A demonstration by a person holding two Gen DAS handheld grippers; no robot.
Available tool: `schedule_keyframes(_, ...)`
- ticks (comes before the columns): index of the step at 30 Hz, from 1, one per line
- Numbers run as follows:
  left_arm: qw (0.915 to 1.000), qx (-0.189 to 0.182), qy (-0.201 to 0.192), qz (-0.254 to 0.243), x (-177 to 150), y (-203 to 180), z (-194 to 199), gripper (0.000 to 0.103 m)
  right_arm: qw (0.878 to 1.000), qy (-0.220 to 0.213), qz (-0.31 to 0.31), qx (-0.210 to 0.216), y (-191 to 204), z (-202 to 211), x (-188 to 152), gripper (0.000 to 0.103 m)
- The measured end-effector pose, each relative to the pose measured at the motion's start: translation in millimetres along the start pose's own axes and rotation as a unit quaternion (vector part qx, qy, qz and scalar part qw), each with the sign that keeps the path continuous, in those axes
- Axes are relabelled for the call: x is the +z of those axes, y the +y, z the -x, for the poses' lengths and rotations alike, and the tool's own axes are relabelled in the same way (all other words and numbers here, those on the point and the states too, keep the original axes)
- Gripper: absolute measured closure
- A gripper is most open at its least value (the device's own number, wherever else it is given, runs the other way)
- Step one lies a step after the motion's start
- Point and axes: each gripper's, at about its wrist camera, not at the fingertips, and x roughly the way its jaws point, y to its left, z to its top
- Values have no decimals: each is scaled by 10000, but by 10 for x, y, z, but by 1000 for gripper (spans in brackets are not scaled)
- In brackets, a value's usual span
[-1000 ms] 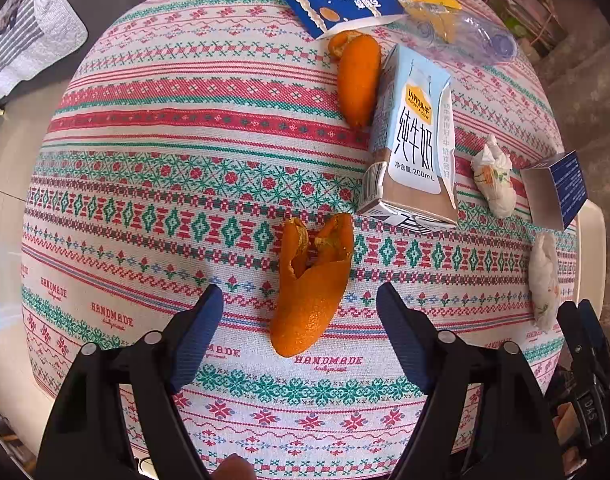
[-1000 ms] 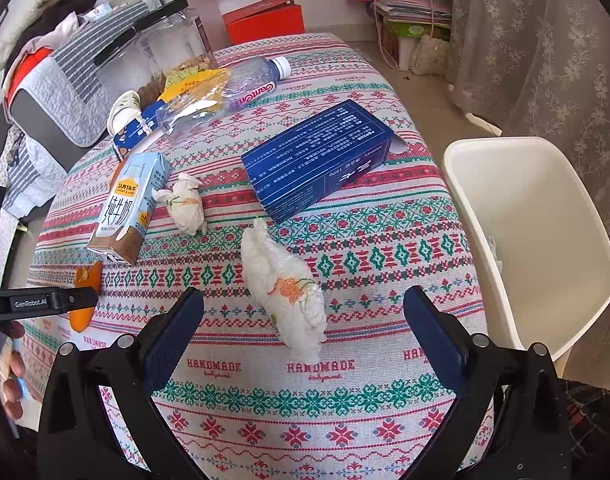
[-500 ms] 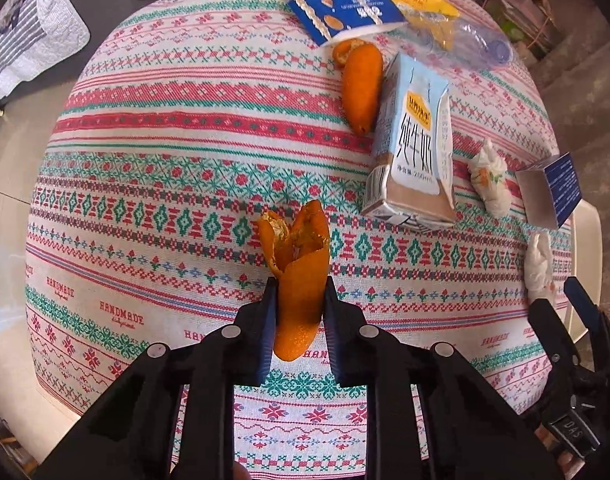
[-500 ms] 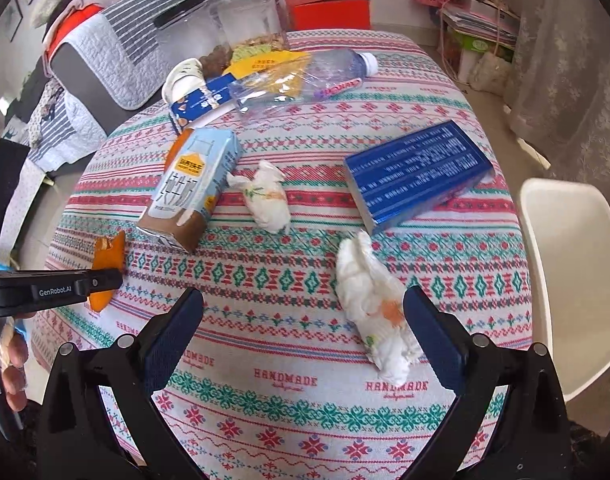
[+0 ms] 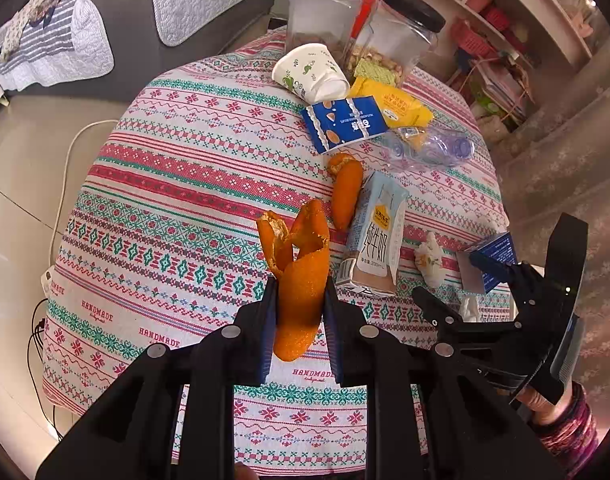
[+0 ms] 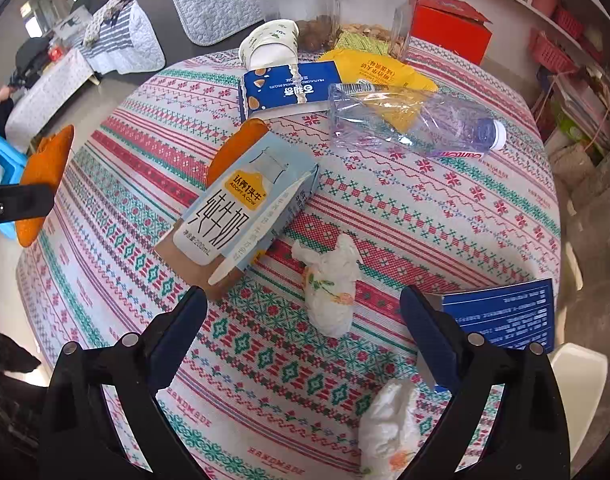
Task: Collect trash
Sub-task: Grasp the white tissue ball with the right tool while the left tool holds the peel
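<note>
My left gripper is shut on an orange peel and holds it lifted above the patterned tablecloth; the peel also shows at the left edge of the right wrist view. My right gripper is open and empty, with a crumpled tissue between its fingers on the table. A milk carton lies just beyond its left finger. A second tissue lies near its right finger. A second orange peel lies by the carton.
A blue box sits at the right table edge. Further back lie a crushed plastic bottle, a blue biscuit packet, a yellow wrapper, a paper cup and two jars. A white chair stands to the right.
My left gripper closed on the orange peel and lifted it off the table. My right gripper moved left from the near tissue to the one by the milk carton, staying open.
</note>
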Motion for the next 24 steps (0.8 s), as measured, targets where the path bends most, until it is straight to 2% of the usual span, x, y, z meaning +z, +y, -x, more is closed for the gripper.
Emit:
schedule_keyframes(4, 9997, -208, 6, 92, 27, 52, -28, 81, 9994, 211, -279, -6, -5, -178, 72, 10)
schedule_keyframes(6, 9998, -179, -12, 77, 22, 56, -25, 81, 9993, 260, -246, -129, 5, -232, 93, 11)
schedule_keyframes(16, 9997, -129, 3, 222, 25, 182, -44, 81, 9967, 188, -750, 237, -109, -214, 134, 14)
schedule_keyframes(19, 9996, -141, 12, 237, 28, 198, -47, 81, 9967, 265, -732, 209, -111, -241, 146, 19)
schedule_keyframes(22, 9997, -150, 43, 196, 23, 184, -63, 81, 9955, 312, -826, 356, -128, -317, 126, 28)
schedule_keyframes(24, 9997, -147, 48, 185, 22, 179, -67, 81, 9955, 399, -809, 301, -120, -367, 123, 66)
